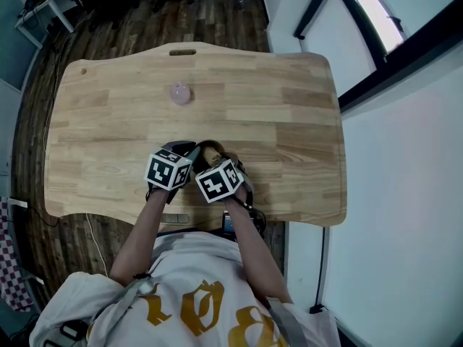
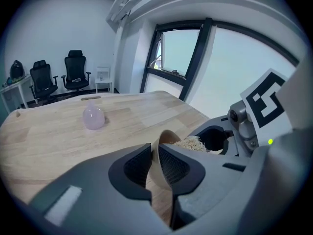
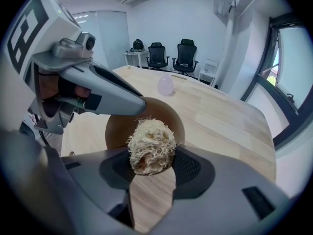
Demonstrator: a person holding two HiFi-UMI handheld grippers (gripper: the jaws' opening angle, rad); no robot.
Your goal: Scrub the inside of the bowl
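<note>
Desk [image 1: 289, 121]: bowl [image 1: 210, 149] being held just above its near edge
Left gripper [image 2: 155, 155]: fingers pinching bowl wall, tilting it
Right gripper [image 3: 149, 155]: fingers clamping fibre scrubber [image 3: 146, 141], reaching into bowl
Technique: bracing bowl steady, circling scrubber across whole interior

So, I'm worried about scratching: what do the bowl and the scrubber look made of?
The bowl: smooth, matte, even brown, no visible grain; wood or plastic, can't tell. The scrubber: a pale straw-coloured ball of loose tangled strands, likely plant fibre, not metal.
</note>
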